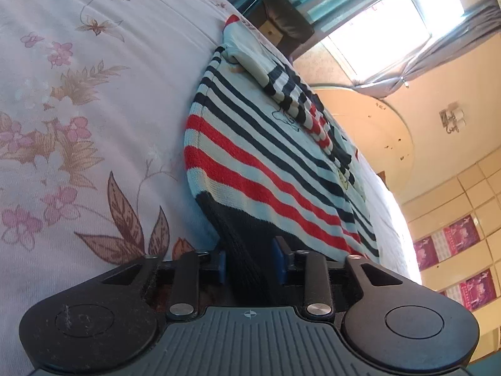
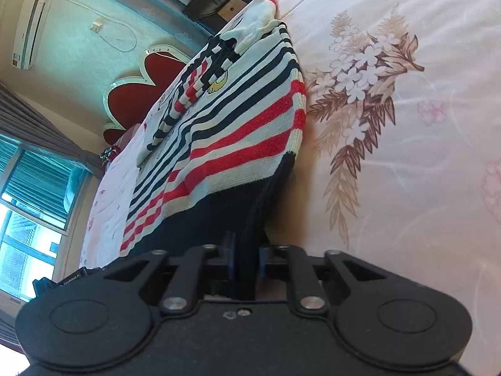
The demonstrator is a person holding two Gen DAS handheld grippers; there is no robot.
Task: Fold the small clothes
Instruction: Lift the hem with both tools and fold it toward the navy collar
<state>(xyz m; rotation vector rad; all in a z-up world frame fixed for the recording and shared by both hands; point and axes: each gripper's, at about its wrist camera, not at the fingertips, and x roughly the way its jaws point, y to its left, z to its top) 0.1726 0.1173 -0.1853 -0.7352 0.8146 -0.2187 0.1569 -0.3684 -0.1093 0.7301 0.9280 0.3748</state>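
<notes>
Gripping the hem, ready for the fold.
Your left gripper [image 1: 253,258] and right gripper [image 2: 245,255] each clamp the dark ribbed hem [image 1: 247,244] of the red-and-navy striped knit sweater [image 1: 266,144] lying on the floral bedsheet [image 1: 78,109]; next, lift both corners evenly toward the collar.

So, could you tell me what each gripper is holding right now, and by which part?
Both hold the striped sweater: the left gripper and right gripper each have their jaws shut on its dark ribbed hem.

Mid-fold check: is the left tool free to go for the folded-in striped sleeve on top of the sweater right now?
Probably not yet. The left tool is shut on the sweater's dark hem; the sleeve lies uncovered farther up, so only that grip stands in the way.
</notes>
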